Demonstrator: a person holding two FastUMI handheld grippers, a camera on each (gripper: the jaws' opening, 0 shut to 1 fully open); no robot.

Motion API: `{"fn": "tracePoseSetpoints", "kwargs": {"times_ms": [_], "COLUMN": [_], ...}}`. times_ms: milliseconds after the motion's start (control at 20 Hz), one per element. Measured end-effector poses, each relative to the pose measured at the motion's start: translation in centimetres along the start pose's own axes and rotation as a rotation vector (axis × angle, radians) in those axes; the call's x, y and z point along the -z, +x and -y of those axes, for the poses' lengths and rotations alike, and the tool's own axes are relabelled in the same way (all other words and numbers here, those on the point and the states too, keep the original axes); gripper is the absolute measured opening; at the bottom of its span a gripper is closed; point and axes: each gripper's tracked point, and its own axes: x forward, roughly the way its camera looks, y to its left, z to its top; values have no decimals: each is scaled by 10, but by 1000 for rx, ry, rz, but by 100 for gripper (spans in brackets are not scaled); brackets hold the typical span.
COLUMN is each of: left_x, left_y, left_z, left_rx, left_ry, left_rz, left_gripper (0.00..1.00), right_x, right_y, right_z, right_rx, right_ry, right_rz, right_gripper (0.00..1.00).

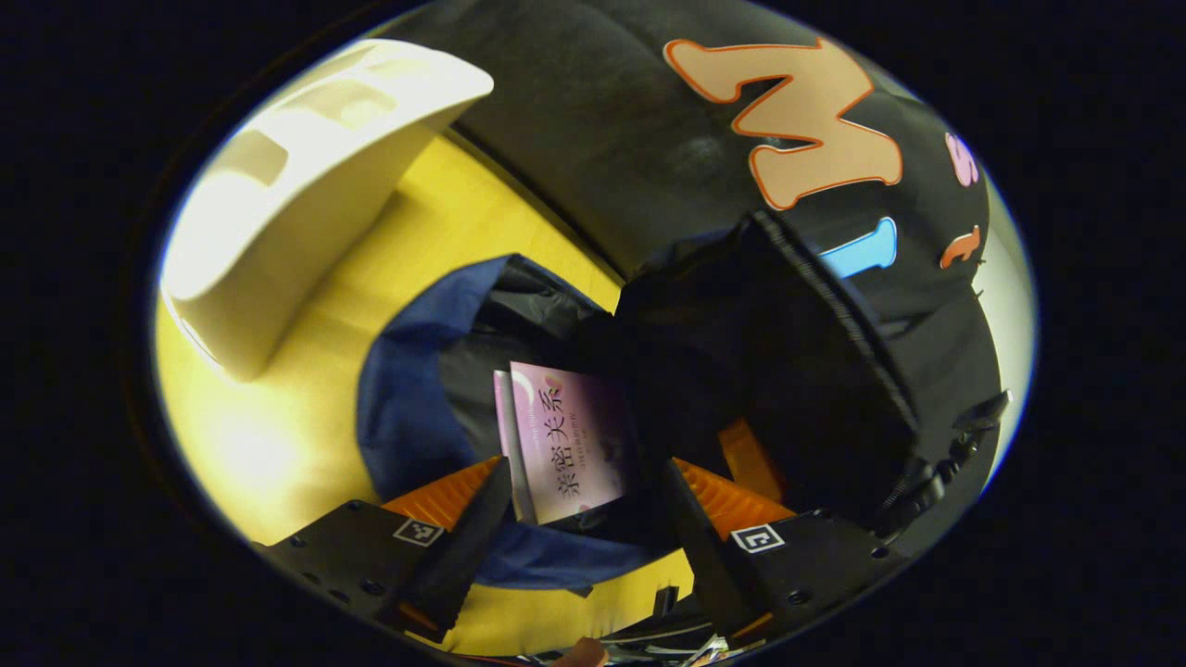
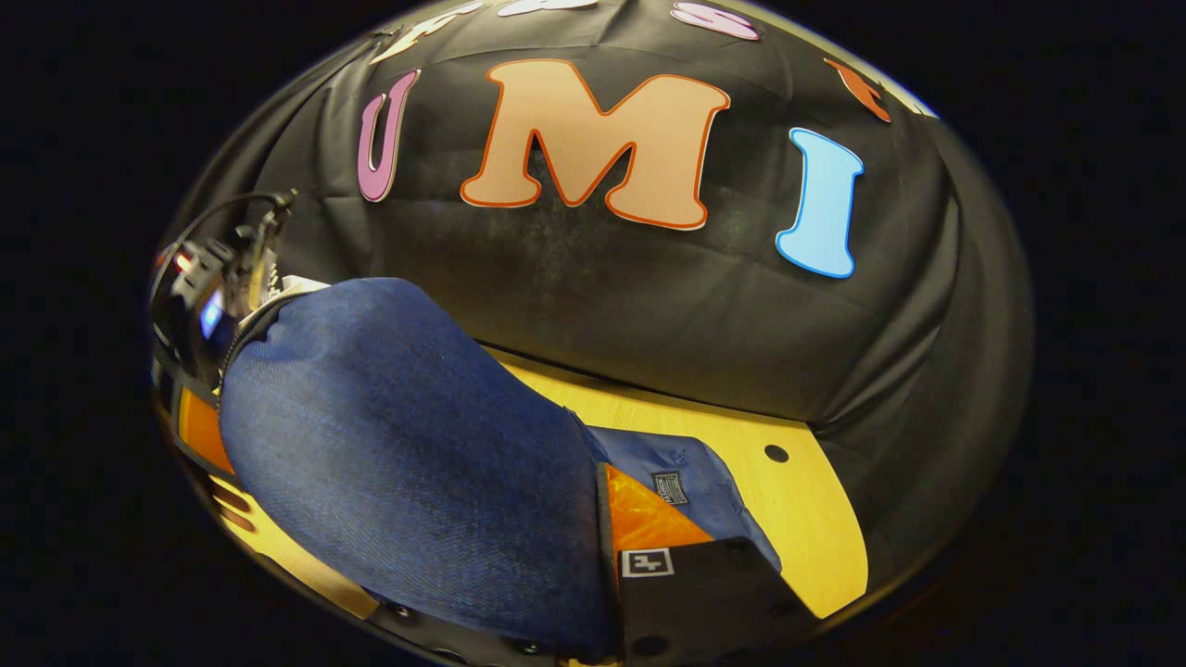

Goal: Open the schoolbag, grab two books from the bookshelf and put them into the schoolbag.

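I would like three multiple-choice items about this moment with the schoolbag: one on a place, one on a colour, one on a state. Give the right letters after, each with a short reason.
1. Where is the pink book?
A. Inside the schoolbag
B. On the white bookshelf
C. Flat on the yellow table

2. What colour is the schoolbag's outer fabric?
A. Red
B. Blue
C. Green

3. How does the left gripper stand?
A. Shut on the book
B. Shut on the bag's rim
C. Open, fingers apart

Answers: 1 A, the book stands in the bag's dark opening in the left gripper view. 2 B, blue cloth shows in both views. 3 C, its fingers flank the book with gaps on both sides.
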Motion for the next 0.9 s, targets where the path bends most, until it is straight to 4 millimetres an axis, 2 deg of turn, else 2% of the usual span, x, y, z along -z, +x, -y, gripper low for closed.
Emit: {"fn": "tracePoseSetpoints", "kwargs": {"times_ms": [100, 400, 450, 500, 650, 750, 900], "left_x": [-14, -75, -87, -102, -149, -179, -215], "left_y": [-34, -123, -137, -152, -197, -227, -272], "left_z": [3, -19, -26, -33, -62, -87, -124], "left_rx": [-3, -74, -92, -114, -200, -272, -373], "left_ry": [35, 83, 97, 113, 167, 202, 263], "left_rz": [13, 93, 109, 130, 187, 210, 209], "left_gripper": [96, 96, 92, 95, 96, 95, 95], "right_x": [1, 2, 2, 2, 2, 2, 3], "right_y": [0, 2, 3, 2, 1, 2, 3], "right_z": [-2, -3, -3, -3, -4, -6, -7], "right_rx": [4, 22, 26, 30, 40, 48, 66], "right_ry": [-14, -21, -17, -14, -25, -39, -37], "right_rz": [-4, -17, -21, -23, -30, -34, -46], "right_gripper": [8, 8, 8, 8, 8, 8, 8]}}
